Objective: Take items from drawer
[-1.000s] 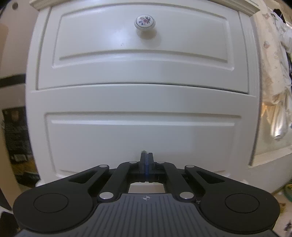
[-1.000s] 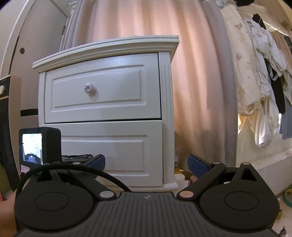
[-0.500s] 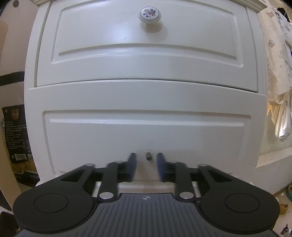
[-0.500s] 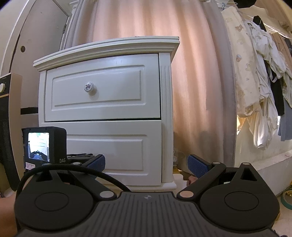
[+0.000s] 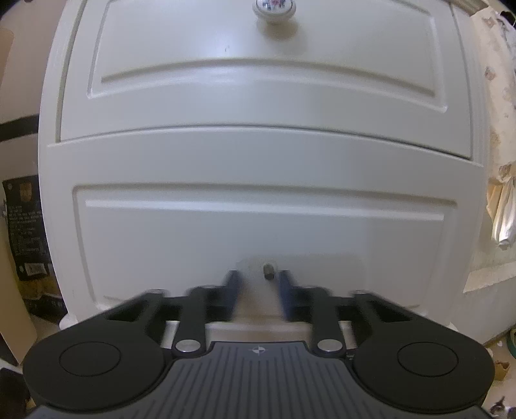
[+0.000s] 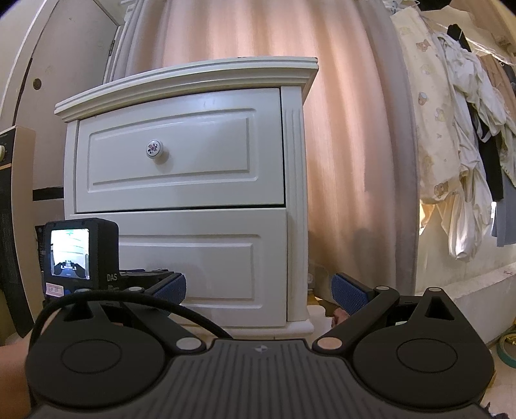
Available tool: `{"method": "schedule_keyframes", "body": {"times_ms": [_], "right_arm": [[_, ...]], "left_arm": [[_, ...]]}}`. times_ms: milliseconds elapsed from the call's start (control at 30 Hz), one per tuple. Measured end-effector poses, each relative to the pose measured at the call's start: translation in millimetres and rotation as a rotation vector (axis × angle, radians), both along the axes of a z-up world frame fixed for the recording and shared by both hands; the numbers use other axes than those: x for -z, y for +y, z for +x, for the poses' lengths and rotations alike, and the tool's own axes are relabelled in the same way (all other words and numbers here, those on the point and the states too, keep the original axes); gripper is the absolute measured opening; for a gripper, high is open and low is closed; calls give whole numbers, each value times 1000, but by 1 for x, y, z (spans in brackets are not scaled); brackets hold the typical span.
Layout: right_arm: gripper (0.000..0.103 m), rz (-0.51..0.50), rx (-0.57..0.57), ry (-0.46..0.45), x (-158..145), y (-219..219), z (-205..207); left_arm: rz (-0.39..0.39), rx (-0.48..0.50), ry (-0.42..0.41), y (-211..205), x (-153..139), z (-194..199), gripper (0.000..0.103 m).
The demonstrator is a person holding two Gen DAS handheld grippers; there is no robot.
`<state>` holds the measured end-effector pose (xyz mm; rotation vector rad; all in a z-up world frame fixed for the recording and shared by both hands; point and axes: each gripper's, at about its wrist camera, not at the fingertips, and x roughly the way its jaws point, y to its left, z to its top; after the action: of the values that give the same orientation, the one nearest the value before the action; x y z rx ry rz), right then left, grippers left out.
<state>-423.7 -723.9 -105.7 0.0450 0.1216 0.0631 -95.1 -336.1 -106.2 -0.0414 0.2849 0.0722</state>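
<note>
- Left tongs [image 5: 258,275]: the two blue-padded fingers [image 5: 233,287] stand apart at lower centre of the left wrist view, streaked with motion blur. I note that the jaws have just been closing.
- Between those fingers sits a short metal stub [image 5: 268,270] that projects from the lower drawer [image 5: 258,219]. The stub lies nearer the right-hand finger. I see no pad pressing on it.
- Lower drawer: fills the middle of the left wrist view. Its front sits proud of the upper drawer [image 5: 258,80] above it. How far it is pulled out I cannot tell, and its contents are hidden.
- Upper drawer: closed, with a round floral knob [image 5: 274,6] at the top edge of the frame.
- Right tongs [image 6: 258,285]: jaws wide apart at lower centre of the right wrist view, nothing between them. They sit back from the white nightstand [image 6: 296,193] and face it at an angle.
- In the right wrist view, the left tool's camera block [image 6: 80,254] shows at lower left with its small screen lit, in front of the lower drawer.
- Part of a hand [image 6: 13,370] shows at the lower left edge.
- Background: a pink curtain [image 6: 338,129] behind the nightstand; hanging clothes [image 6: 451,145] at upper right.
</note>
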Motion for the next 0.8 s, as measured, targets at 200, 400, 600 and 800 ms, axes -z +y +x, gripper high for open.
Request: {"method": "schedule_keyframes", "body": {"times_ms": [200,400,600,800], "right_arm": [[103,0,2,7,2,-1,1],[103,7,7,8,3,-4,1],[103,6,1,9,3,-6,1],[103,8,-4,6,3,-8,1]], "left_arm": [[35,-10,-12,-40,14,-35,0],[109,-41,-50,-86,39,-81,0],[94,-48,-51,-115,46,-112,0],[109,-72,-93,-123,50,-111,34]]}}
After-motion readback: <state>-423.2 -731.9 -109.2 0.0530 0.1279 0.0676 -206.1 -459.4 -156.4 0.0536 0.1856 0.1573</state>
